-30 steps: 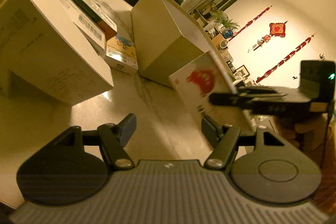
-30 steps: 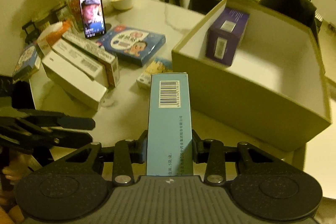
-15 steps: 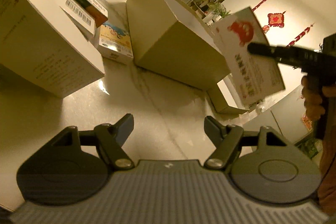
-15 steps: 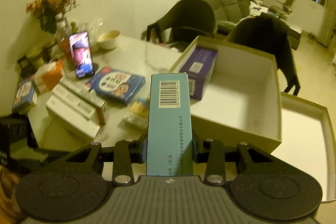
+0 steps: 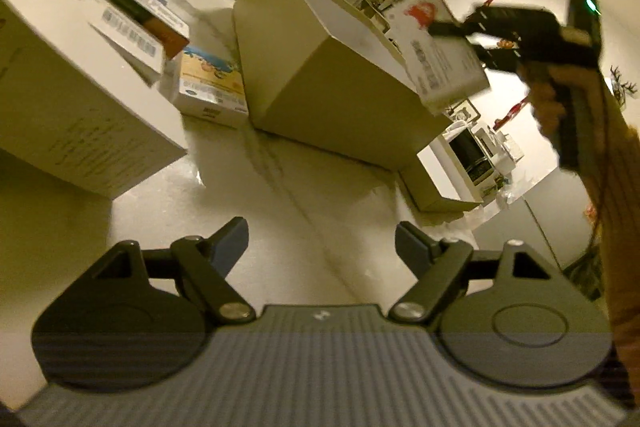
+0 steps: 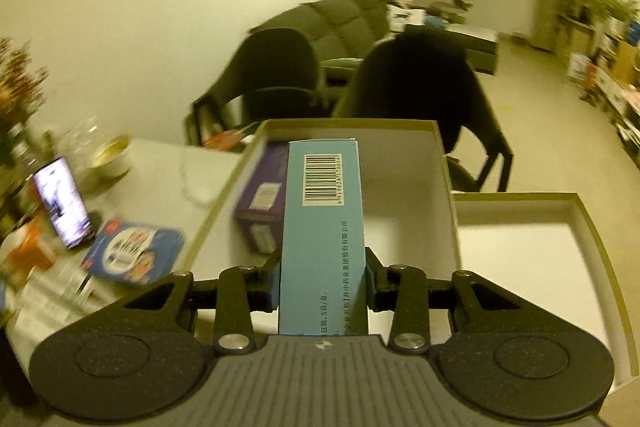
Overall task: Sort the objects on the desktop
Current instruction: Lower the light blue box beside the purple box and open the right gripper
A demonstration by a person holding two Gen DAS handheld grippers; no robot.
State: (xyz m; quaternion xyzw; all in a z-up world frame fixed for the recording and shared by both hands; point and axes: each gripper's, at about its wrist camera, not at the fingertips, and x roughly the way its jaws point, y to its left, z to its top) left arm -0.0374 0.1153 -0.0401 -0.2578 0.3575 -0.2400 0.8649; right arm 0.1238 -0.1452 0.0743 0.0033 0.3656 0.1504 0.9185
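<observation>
My right gripper (image 6: 322, 277) is shut on a light blue medicine box (image 6: 323, 227) with a barcode on top. It holds the box in the air above the open cardboard box (image 6: 446, 163). A purple box (image 6: 262, 205) stands inside at the left wall. In the left wrist view the same held box (image 5: 438, 47) shows its white and red face above the cardboard box (image 5: 320, 83), in the right gripper (image 5: 448, 29). My left gripper (image 5: 322, 241) is open and empty, low over the marble table (image 5: 280, 195).
White boxes (image 5: 80, 83) are stacked at the left with a small colourful carton (image 5: 210, 87) beside them. The box lid (image 6: 532, 251) lies right of the cardboard box. A phone (image 6: 62, 203), a blue flat box (image 6: 134, 251), a bowl (image 6: 110, 157) and chairs (image 6: 420, 79) are around.
My right gripper has lifted the blue box and carried it forward over the open cardboard box. My left gripper has stayed open, shifting only slightly.
</observation>
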